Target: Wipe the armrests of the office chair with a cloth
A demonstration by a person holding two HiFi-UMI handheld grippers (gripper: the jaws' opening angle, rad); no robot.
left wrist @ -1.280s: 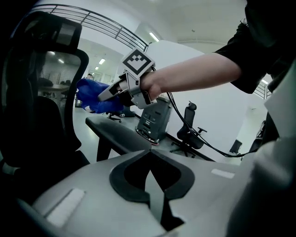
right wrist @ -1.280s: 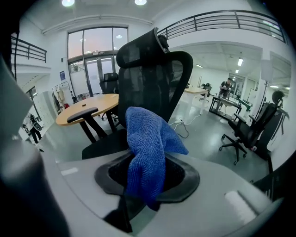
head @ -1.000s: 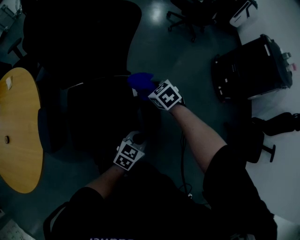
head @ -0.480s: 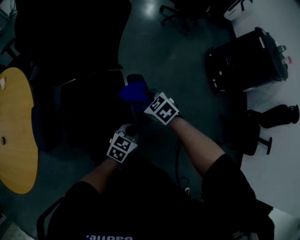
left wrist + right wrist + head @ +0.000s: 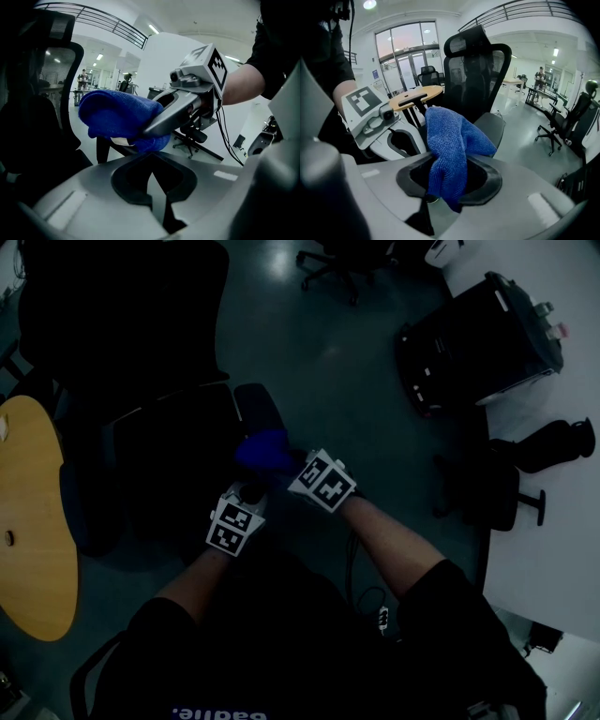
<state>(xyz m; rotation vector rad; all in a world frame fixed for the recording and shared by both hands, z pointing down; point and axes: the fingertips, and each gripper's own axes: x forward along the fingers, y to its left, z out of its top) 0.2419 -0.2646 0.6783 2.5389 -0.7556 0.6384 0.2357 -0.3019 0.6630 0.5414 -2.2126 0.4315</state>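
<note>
Blue cloth, bunched into a wad, is clamped in the jaws of the right gripper, with a fold trailing down between them. The wad sits over the near part of one armrest of the office chair. The far stretch of the dark pad lies bare beyond it. We cannot confirm from any view that fabric actually presses on the pad.

The left gripper is just beside the cloth at the armrest's near end, its jaws drawn together on nothing.

Notes for the stroke:
- We judge the wad too tall, so tilt the right gripper lower to let a broad face of cloth meet the pad, not the jaw tips.
- Run along the pad's full length, then take the side edges.
- The chair will likely swivel or roll under pressure, so we would rest the left gripper against the armrest to steady it.
- The wooden desk stands well apart, so it poses no clearance worry.
</note>
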